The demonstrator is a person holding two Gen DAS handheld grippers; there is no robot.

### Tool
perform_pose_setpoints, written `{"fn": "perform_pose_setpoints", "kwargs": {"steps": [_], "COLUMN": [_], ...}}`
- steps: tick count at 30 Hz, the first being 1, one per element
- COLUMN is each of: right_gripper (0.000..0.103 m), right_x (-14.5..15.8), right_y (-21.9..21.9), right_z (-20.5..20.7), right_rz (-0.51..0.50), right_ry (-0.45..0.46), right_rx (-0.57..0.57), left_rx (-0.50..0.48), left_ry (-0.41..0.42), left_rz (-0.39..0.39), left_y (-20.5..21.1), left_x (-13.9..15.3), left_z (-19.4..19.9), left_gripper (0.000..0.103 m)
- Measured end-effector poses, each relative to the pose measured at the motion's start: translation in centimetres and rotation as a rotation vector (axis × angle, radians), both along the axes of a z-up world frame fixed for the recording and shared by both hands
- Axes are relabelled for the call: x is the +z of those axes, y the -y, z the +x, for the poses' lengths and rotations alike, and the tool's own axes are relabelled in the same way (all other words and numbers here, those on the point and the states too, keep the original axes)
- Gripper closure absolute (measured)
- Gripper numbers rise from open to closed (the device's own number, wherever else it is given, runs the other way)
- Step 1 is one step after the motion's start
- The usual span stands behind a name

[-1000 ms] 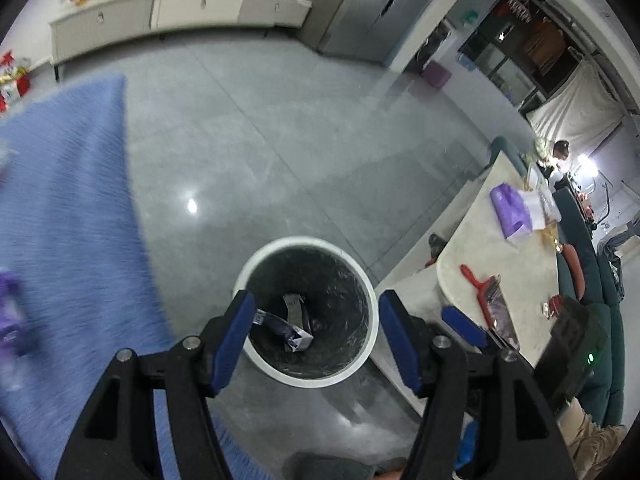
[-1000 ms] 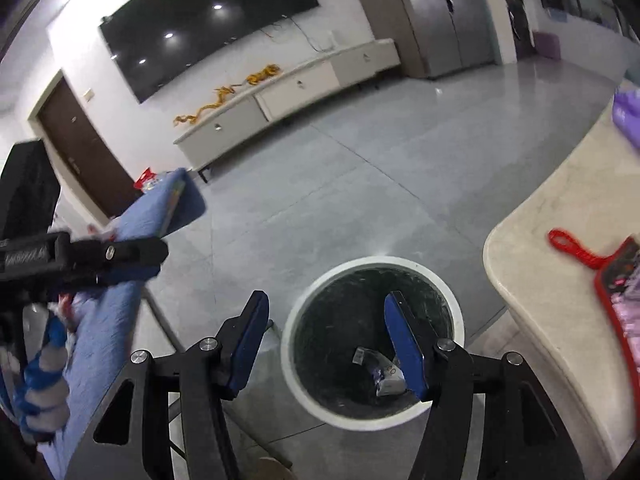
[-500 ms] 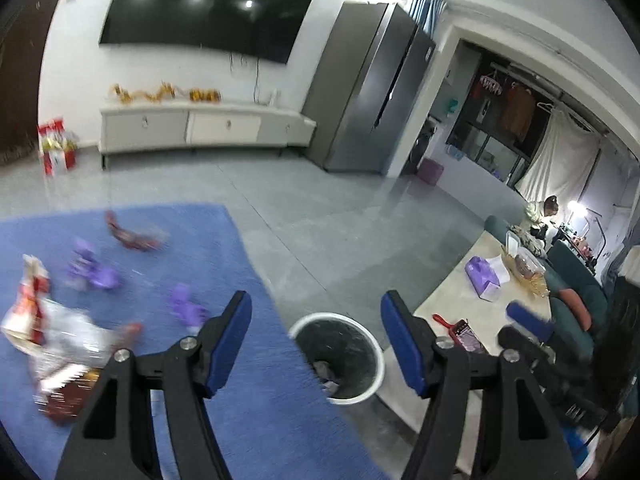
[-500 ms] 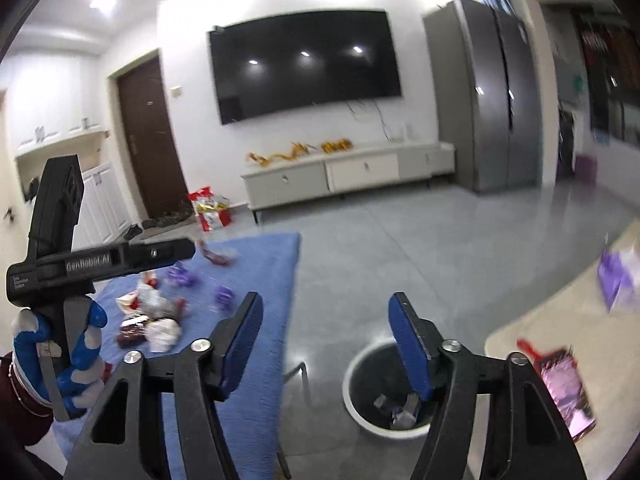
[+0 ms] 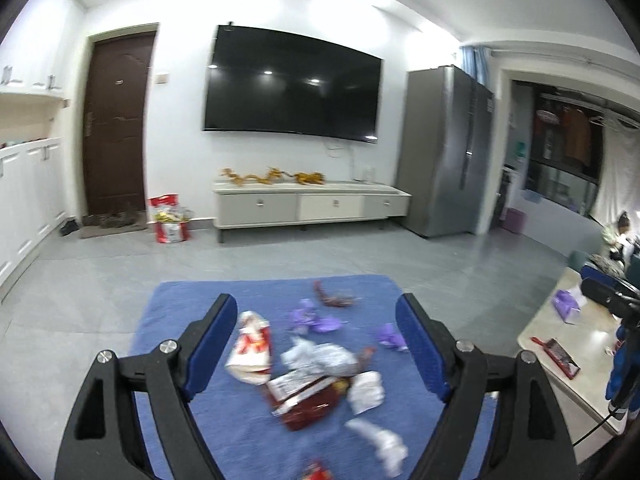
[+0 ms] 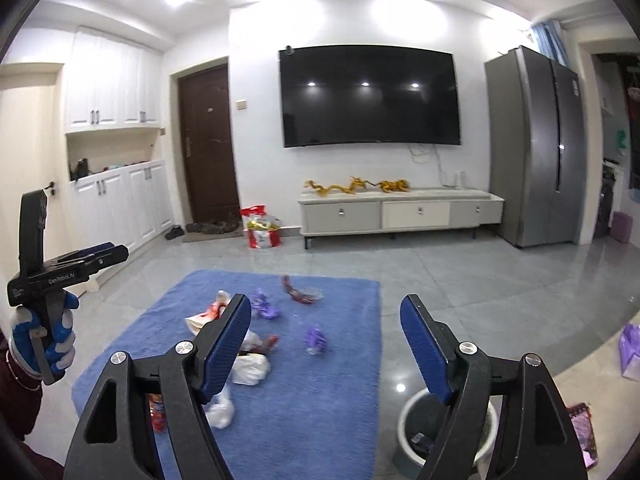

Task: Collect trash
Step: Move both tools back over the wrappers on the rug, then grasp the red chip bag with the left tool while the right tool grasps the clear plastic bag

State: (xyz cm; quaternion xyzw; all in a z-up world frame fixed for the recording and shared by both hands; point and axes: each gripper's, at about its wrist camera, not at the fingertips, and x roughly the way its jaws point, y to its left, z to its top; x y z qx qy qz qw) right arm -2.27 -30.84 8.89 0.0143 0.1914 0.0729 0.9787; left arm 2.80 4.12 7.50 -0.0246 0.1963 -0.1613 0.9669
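Several pieces of trash lie on a blue cloth: a red-and-white wrapper, crumpled silver foil, a dark red packet, white crumpled paper and purple wrappers. My left gripper hovers above and short of them, jaws opening, nothing between them. My right gripper is raised too, jaws opening and empty. A white bin with dark lining stands at the lower right of the right wrist view, partly hidden behind the right finger. The same trash lies left of it.
A pale table with a red-edged packet and a purple bag stands to the right. A gloved hand holds the left gripper's handle. Beyond lie grey floor, a TV cabinet, a fridge and a door.
Both grippers have lifted away from the bin and swung up towards the blue cloth with the trash. Their jaws stand wider apart than before.
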Motion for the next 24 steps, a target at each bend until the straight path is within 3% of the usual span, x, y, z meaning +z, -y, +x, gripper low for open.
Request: {"fn": "perform_pose_setpoints", "kwargs": {"steps": [6, 11, 24], "right_gripper": [0.026, 0.026, 0.027], "right_x": [0.5, -0.6, -9.0], "right_y": [-3.0, -5.3, -10.8], "right_z": [0.5, 1.8, 6.2], "right_rz": [0.002, -0.004, 0.002], "right_ry": [-0.004, -0.055, -0.304], "right_rx": [0.054, 0.084, 0.157], "left_rx": [0.066, 0.045, -0.130], "left_ry": [-0.014, -0.062, -0.272], "left_rz": [-0.003, 0.002, 0.051], "left_y": [-4.6, -5.9, -1.3], "left_x": [-1.7, -4.4, -13.8], "left_z": [-1.4, -1.7, -1.9], "left_gripper": [0.021, 0.021, 0.021]}}
